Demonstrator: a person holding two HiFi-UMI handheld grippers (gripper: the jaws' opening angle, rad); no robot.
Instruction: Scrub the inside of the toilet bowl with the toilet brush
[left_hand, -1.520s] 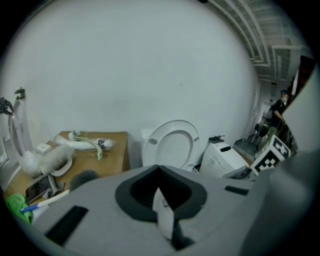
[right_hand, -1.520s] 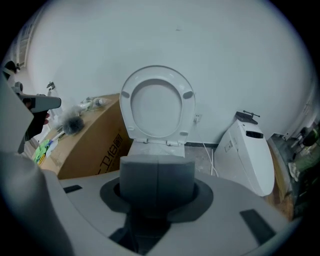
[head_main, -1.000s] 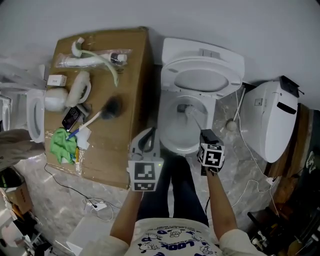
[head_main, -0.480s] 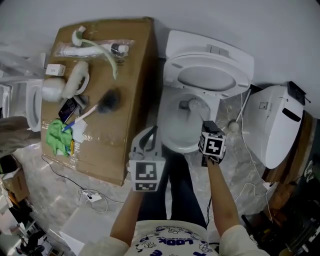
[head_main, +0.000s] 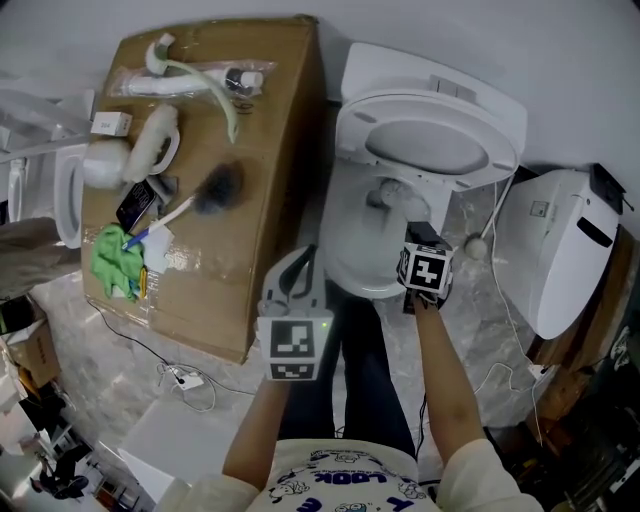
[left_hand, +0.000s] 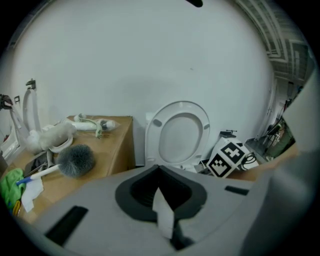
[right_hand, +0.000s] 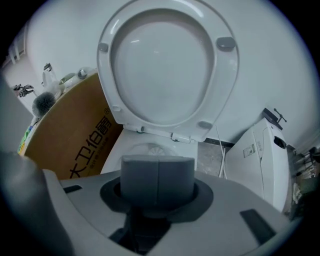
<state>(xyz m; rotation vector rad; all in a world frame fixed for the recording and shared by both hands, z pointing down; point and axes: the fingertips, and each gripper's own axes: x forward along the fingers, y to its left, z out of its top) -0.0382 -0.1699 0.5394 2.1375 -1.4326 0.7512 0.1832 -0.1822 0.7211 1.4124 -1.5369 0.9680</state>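
The toilet brush (head_main: 215, 190) lies on a cardboard box (head_main: 255, 120) left of the toilet, its dark bristle head (left_hand: 76, 161) up and its white handle pointing down-left. The toilet bowl (head_main: 362, 235) stands open with seat and lid (head_main: 430, 140) raised against the wall. My left gripper (head_main: 298, 265) hangs shut and empty between the box and the bowl, well short of the brush. My right gripper (head_main: 416, 238) is shut and empty over the bowl's front right rim. In the right gripper view its two grey pads (right_hand: 158, 175) press together in front of the raised seat (right_hand: 167, 65).
A second white toilet unit (head_main: 560, 250) lies to the right, with cables (head_main: 500, 300) on the marble floor. The box also holds a green cloth (head_main: 115, 262), a white bottle (head_main: 155, 150), a phone and packaged hoses. A toilet seat (head_main: 68, 205) leans at the box's left.
The head view has shifted, so the toilet sits higher and further right in it. My right gripper has moved forward to the bowl's front rim. The left gripper has hardly moved.
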